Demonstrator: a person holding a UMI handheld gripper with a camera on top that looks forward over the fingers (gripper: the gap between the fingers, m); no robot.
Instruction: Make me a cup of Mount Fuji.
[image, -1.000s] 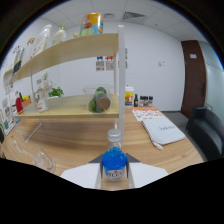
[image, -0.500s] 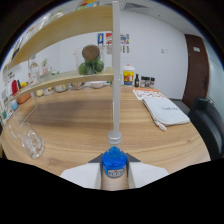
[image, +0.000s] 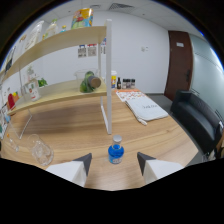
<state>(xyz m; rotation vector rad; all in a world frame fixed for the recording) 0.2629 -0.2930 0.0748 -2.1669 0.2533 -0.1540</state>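
A small blue bottle (image: 116, 152) with a white cap stands upright on the wooden table (image: 165, 140). It sits between my two fingertips, with a clear gap on each side. My gripper (image: 114, 157) is open and low over the table's near edge, its white fingers (image: 80, 167) spread to either side of the bottle. A clear glass cup (image: 40, 151) lies on the table, off to the left of my left finger.
A white shelf post (image: 108, 75) rises just beyond the bottle, carrying wooden shelves (image: 55, 97) with a green round object (image: 91, 82) and small jars (image: 122, 83). White papers (image: 146, 107) lie further back on the right. A black chair (image: 200, 120) stands beside the table.
My fingers were tight on the blue bottle before; now they have spread apart and the bottle stands free on the table. The view has also swung a little to the right.
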